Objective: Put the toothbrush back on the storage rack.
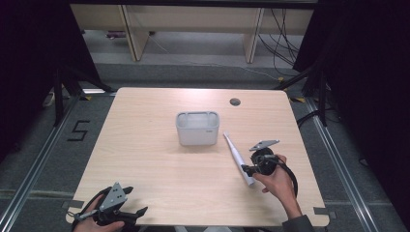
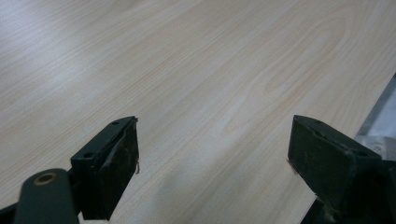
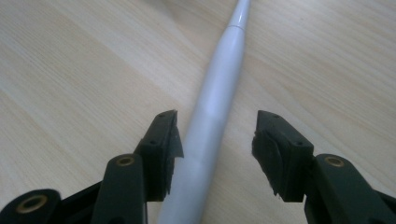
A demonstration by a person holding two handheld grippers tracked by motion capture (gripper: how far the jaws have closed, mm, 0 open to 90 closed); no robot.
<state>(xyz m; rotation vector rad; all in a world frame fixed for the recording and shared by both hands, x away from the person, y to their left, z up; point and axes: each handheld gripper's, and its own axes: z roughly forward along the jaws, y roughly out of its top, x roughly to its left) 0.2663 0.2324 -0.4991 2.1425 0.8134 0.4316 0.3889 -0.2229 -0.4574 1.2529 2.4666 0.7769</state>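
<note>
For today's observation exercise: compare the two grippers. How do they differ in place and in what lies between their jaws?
The right gripper sits at the table's right side with its open jaws around the white electric toothbrush. The left gripper rests at the near left corner, jaws wider apart over bare table. Both are open and hand-held.

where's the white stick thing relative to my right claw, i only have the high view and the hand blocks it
Observer: The right claw is open, and the white stick lies between its jaws, nearer one jaw.
Operator: is it lifted yet
Observer: No, it lies flat on the table.
Operator: and the left claw
Observer: The left claw is open over bare wood, nothing between its jaws.
</note>
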